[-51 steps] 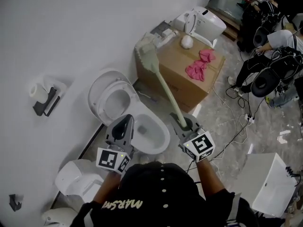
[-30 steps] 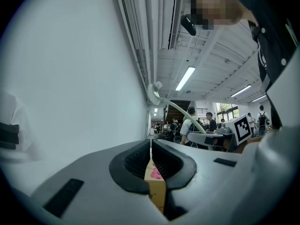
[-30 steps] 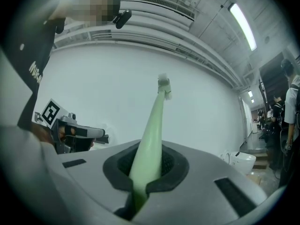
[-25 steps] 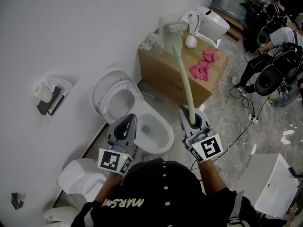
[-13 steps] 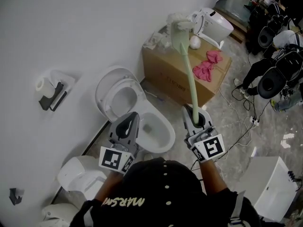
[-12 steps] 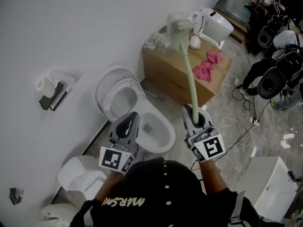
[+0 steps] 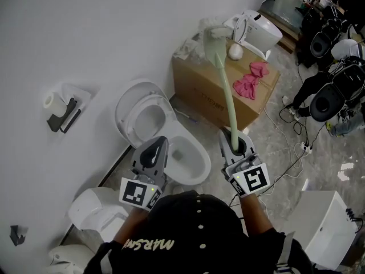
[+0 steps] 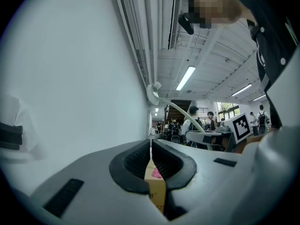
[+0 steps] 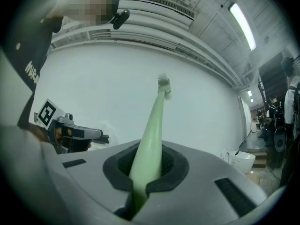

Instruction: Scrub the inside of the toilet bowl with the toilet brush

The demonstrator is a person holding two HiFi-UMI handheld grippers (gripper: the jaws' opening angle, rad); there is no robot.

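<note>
Grip looks firm: our right gripper (image 7: 232,140) clamps its fingers on the toilet brush (image 7: 227,90), head high over the cardboard box (image 7: 199,93). We should tip it slowly down into the toilet bowl (image 7: 201,164), beside our left gripper (image 7: 155,147), fingers together and empty.

Pale-green toilet brush (image 7: 226,90) raised, head up; toilet bowl (image 7: 183,156) open.

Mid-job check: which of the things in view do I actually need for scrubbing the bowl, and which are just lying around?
For the job:
toilet brush, clamped in the right gripper
toilet bowl, lid up

Lying about:
cardboard box
pink cloth on the box
toilet paper roll on the wall
second toilet beyond the box
</note>
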